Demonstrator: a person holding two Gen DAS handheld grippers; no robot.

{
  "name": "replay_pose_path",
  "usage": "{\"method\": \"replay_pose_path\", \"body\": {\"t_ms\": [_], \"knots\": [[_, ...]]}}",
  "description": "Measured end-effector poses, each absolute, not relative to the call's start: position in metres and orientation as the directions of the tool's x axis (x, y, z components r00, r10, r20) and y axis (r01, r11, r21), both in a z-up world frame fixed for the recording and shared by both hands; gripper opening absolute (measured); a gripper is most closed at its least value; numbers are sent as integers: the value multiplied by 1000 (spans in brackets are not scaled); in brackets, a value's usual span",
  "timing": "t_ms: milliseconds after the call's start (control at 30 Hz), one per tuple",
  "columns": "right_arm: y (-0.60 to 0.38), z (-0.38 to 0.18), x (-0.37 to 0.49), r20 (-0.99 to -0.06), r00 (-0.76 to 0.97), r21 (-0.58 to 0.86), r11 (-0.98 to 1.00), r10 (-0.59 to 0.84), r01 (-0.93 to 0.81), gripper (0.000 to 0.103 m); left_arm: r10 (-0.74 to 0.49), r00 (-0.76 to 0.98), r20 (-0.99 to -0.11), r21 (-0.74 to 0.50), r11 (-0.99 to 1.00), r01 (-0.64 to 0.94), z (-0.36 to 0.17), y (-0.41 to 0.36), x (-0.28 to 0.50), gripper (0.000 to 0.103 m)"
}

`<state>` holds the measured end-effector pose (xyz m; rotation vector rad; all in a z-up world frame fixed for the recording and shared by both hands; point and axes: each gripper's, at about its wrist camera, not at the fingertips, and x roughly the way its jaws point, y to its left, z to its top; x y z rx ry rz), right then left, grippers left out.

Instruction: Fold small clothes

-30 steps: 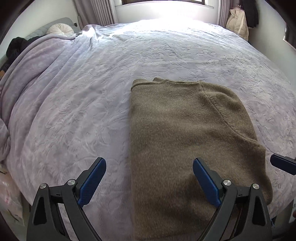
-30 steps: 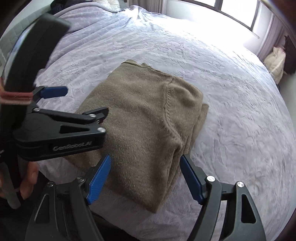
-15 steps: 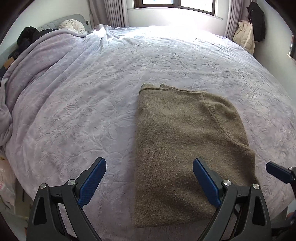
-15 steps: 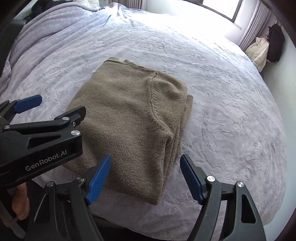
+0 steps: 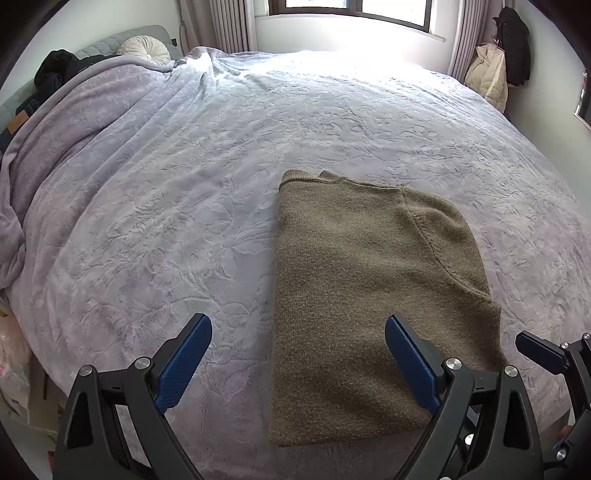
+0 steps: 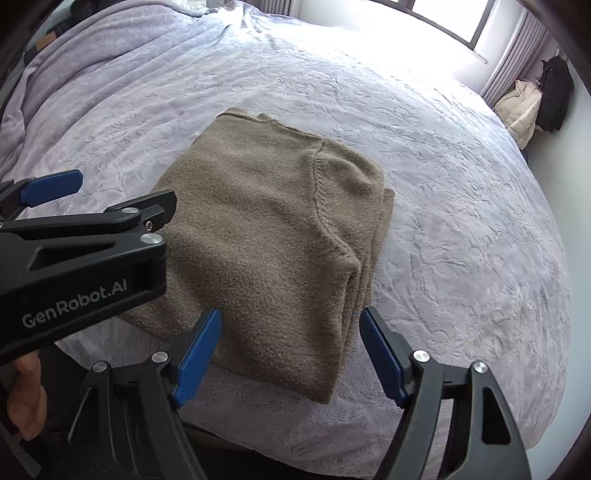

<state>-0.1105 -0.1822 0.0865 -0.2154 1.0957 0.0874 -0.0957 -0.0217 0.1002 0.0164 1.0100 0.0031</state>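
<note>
An olive-brown knit sweater (image 5: pixel 362 295) lies folded into a neat rectangle on the lavender bedspread (image 5: pixel 177 206), collar edge away from me. My left gripper (image 5: pixel 297 324) hovers open above the sweater's near left edge, nothing between its blue pads. In the right wrist view the same sweater (image 6: pixel 273 229) shows stacked layers along its right side. My right gripper (image 6: pixel 291 314) is open over the near right corner without touching it. The left gripper (image 6: pixel 125 186) also shows there, open, at the left. The right gripper's finger (image 5: pixel 535 349) pokes in at the left wrist view's right edge.
A round cream pillow (image 5: pixel 146 48) and dark clothes (image 5: pixel 59 70) lie at the headboard. Coats (image 5: pixel 491 74) hang by the bright window (image 5: pixel 351 11). The bed's near edge runs just below the sweater. A person's hand (image 6: pixel 24 398) holds the left gripper's handle.
Both views have drawn back and tilted up a little, so the sweater's near hem now shows. The sweater itself lies where it was. Both grippers stay open.
</note>
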Motion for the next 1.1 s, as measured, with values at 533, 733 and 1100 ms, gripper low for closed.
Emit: {"method": "replay_pose_path", "body": {"t_ms": [533, 733, 1100], "knots": [[-185, 88, -108, -890, 455, -123, 976, -29, -178, 80, -22, 527, -850, -12, 1000, 23, 100, -19, -96, 96], [-183, 88, -109, -890, 454, -126, 976, -33, -176, 80, -29, 523, -852, -12, 999, 36, 99, -22, -95, 96], [-182, 87, -110, -890, 455, -128, 976, -35, -176, 80, -17, 507, -862, 6, 999, 45, 94, -24, -95, 96]]}}
